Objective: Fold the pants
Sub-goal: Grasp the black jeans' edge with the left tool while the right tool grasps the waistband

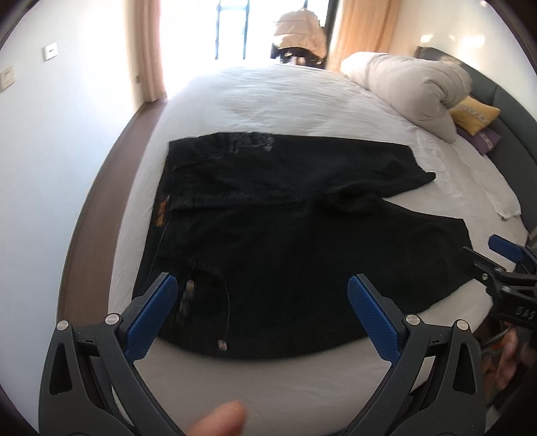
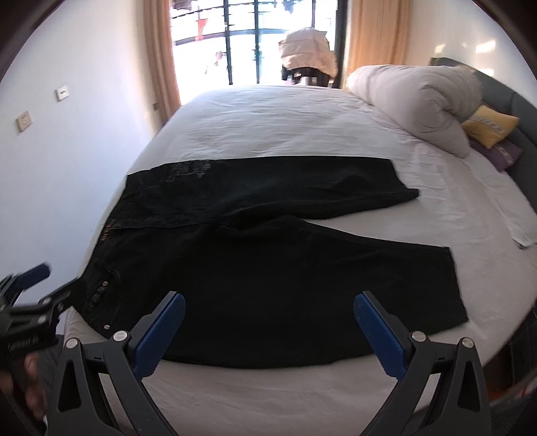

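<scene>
A big bed (image 1: pixel 268 100) with a white sheet fills most of both views. The black pants (image 1: pixel 285 228) lie flat on the near part of the bed, with the waist to the left and the 2 legs spread a little apart, pointing right. The far leg ends short of the near leg. The near edge of the pants sits close to the front edge of the bed.

A fat rolled-up blanket (image 1: pixel 406 87) lies on the far right side of the bed. A yellow pillow (image 1: pixel 475 114) rests just beside it, on top of a purple pillow (image 1: pixel 483 139). A puffy coat (image 1: pixel 300 32) hangs by the bright window behind the bed.

The left gripper (image 1: pixel 261 318) hangs above the waist end of the pants. Its blue pads are wide apart and hold nothing. The right gripper (image 2: pixel 268 332) hangs above the near leg. Its pads are wide apart too, with nothing between them.
</scene>
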{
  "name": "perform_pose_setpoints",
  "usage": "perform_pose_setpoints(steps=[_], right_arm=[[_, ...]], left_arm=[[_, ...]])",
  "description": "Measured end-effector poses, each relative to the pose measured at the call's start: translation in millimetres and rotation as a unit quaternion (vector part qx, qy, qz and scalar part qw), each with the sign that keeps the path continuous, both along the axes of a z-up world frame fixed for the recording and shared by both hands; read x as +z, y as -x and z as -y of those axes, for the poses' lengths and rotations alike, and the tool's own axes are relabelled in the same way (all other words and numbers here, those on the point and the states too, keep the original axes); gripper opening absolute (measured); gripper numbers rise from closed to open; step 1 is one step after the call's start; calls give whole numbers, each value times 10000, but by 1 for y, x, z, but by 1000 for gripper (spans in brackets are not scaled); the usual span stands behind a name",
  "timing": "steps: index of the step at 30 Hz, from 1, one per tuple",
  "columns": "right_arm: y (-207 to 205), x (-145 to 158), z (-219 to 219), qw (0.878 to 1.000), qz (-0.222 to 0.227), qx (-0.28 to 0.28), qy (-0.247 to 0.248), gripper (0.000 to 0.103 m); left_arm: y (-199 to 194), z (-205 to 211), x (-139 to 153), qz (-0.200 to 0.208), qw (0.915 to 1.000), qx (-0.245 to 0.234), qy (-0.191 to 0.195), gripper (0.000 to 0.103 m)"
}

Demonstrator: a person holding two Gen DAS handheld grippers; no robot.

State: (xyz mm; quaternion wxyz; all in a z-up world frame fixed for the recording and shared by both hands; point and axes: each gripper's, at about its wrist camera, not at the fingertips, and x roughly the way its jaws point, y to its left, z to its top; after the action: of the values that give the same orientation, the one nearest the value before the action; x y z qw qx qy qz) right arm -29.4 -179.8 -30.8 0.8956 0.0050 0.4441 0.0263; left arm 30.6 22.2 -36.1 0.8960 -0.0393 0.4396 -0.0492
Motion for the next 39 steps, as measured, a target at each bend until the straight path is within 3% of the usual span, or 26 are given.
perform_pose_setpoints(steps=[2,5,8,11,16,18,22,24,27,31,36,39], right_arm=[[-14,-4,6,9997,0,184,-158,103],[-36,-8,18,9990,-36,365,-265,103],[-62,-12,32,9973,-91,589,-430,103],[-90,-20,42,9948,-184,886,-465,97],[-135,-33,50,9871,-275,1549,-302,83],[-154,-42,51,9829,-364,1788,-229,81],[-183,-59,52,9756,-526,2117,-253,79],[-194,-66,51,9733,-587,2203,-282,79],[-209,-76,47,9702,-667,2301,-372,79],[-221,-83,40,9650,-693,2490,-443,78],[-238,-85,30,9595,-687,2713,-332,77],[-251,-81,26,9589,-605,2760,-253,77]], left_arm=[[-19,-8,-5,38,9992,-329,207,103],[-60,-17,-14,-216,9980,-548,-239,103],[-116,-38,-14,-125,9969,-691,-359,103],[-188,-54,-14,-42,9920,-975,-804,103],[-315,-61,-38,-571,9697,-1876,-1455,103],[-355,-62,-55,-924,9629,-2142,-1359,103],[-392,-52,-80,-1277,9510,-2581,-1127,101],[-405,-43,-96,-1543,9393,-2844,-1138,94],[-419,-36,-117,-1858,9304,-2938,-1166,84],[-428,-35,-130,-1989,9304,-2910,-1003,73],[-422,-39,-129,-1976,9336,-2860,-867,19],[-414,-40,-123,-1824,9370,-2826,-945,13]])
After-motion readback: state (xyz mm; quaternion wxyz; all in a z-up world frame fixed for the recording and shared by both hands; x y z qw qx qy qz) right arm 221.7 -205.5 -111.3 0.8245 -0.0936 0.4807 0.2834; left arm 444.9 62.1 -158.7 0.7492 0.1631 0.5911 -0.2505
